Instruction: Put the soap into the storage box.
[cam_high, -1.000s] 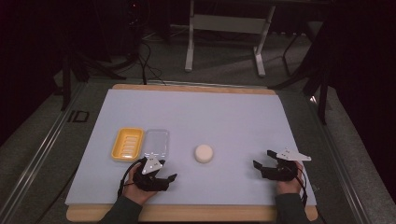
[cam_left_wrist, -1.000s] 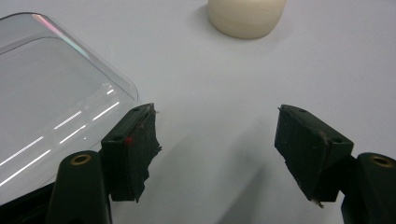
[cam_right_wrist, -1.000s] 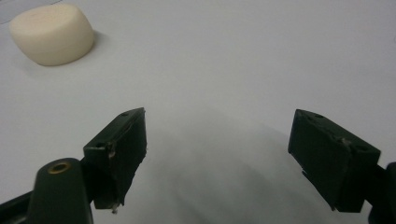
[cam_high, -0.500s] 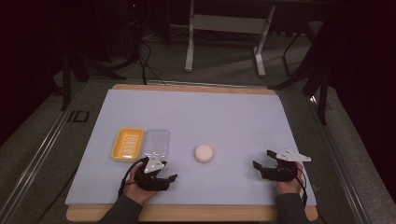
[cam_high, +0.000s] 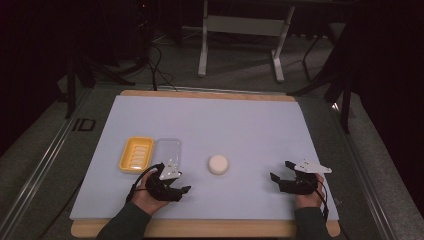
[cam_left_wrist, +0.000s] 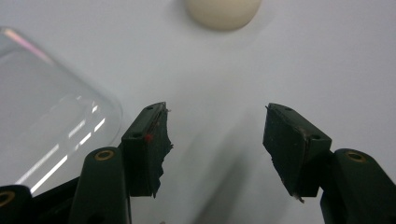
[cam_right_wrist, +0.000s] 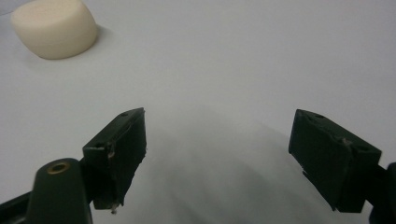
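Nearest to you, both of your hands rest at the front edge of the pale mat (cam_high: 250, 120), each holding its tool low over the surface. Your left gripper (cam_high: 176, 183) has its jaws spread apart with nothing between them; in the left gripper view (cam_left_wrist: 215, 140) they frame bare mat. Your right gripper (cam_high: 281, 172) is likewise spread wide and pinching nothing, as the right gripper view (cam_right_wrist: 217, 154) confirms.

Just beyond your left gripper, beside its left jaw, lies the clear plastic lid (cam_left_wrist: 46, 116), flat on the mat (cam_high: 167, 151). Touching the lid's far-left side sits the yellow soap dish (cam_high: 136, 154), ridged inside and empty.

Between your two hands and a little farther out stands the cream round soap (cam_high: 218, 164), near your left gripper and well apart from your right (cam_right_wrist: 53, 28). It sits alone on the mat, touching neither dish nor lid (cam_left_wrist: 223, 11).

Farther back, the mat runs to the wooden table edge (cam_high: 210, 94).
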